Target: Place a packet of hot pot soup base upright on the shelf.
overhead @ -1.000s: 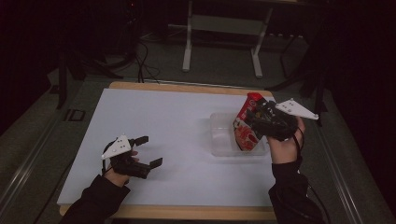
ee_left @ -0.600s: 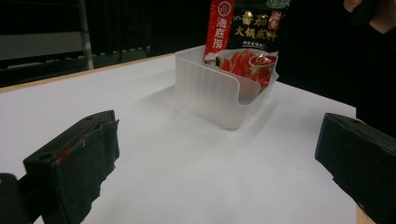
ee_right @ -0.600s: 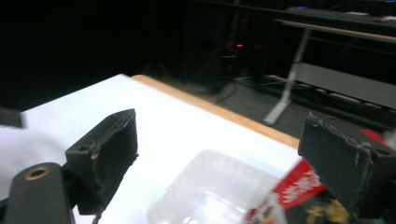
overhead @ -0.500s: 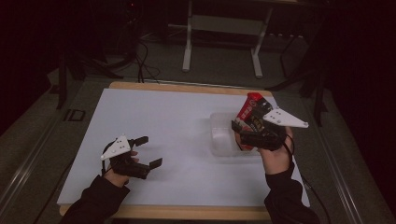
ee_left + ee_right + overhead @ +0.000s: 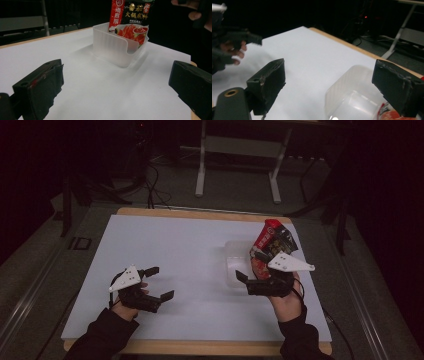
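Note:
A red and black sauce packet (image 5: 272, 240) stands upright in a clear plastic container (image 5: 235, 251) at the table's right side. My right gripper (image 5: 249, 265) is open just in front of the container, with its jaws apart and nothing between them. In the right gripper view its jaws (image 5: 334, 85) frame the container (image 5: 352, 92), and a red corner of the packet (image 5: 392, 115) shows at the bottom right. My left gripper (image 5: 162, 281) rests open at the front left. The left gripper view looks past my left gripper (image 5: 115, 85) at the container (image 5: 112, 50) and the packet (image 5: 130, 17).
The white table top (image 5: 190, 245) has a wooden edge. Beyond its far side, a metal frame's legs (image 5: 201, 170) and cables (image 5: 152, 185) stand on the dark floor. In the right gripper view, the other hand and its gripper (image 5: 234, 40) are at the upper left.
My right gripper held the packet over the container; it has let go, opened, and drawn back toward the front edge. The packet stays standing in the container. The left gripper has not moved.

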### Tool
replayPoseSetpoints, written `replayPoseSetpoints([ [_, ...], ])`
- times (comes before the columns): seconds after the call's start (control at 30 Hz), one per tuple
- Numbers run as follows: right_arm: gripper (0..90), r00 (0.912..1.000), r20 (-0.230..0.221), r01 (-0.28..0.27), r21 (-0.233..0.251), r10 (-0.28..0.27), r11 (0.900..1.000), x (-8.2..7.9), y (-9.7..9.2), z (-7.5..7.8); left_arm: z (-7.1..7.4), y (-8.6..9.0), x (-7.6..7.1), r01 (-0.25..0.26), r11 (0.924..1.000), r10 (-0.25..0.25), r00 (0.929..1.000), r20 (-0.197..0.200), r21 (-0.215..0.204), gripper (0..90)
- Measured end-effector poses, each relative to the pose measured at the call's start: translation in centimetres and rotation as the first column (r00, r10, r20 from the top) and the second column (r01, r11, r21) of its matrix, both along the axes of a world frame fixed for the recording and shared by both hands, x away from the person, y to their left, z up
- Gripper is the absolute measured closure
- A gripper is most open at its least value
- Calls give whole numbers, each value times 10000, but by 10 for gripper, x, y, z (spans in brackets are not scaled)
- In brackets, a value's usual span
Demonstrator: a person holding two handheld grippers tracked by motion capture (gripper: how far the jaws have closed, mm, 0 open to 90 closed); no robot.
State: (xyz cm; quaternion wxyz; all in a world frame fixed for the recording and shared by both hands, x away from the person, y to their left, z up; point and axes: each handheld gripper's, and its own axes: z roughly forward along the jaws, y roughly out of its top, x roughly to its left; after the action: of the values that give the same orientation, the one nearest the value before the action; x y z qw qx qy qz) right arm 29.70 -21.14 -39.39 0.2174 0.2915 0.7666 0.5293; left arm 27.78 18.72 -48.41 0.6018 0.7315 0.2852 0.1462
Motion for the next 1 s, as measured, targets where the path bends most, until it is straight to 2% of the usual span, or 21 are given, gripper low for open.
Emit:
replayPoseSetpoints([
  [0.2, 115, 9986, -388, -354, -126, 349, 9993, -8, 3, -18, 0, 0, -1, 17, 10000, -17, 10000, 16, 32, 1],
  [0.4, 115, 9969, -563, -573, -361, 553, 9977, -14, 2, -33, 0, 0, -1, 49, 10000, -49, 10000, 53, 27, 1],
  [0.67, 115, 9928, -672, -1035, -611, 994, 9928, -22, -3, -44, 0, -1, -1, 83, 10000, -83, 10000, 37, 39, 1],
  [1.0, 116, 9903, -932, -1102, -806, 1026, 9906, -27, -13, -55, 0, 0, -2, 69, 9999, -69, 10000, 47, 85, 1],
])
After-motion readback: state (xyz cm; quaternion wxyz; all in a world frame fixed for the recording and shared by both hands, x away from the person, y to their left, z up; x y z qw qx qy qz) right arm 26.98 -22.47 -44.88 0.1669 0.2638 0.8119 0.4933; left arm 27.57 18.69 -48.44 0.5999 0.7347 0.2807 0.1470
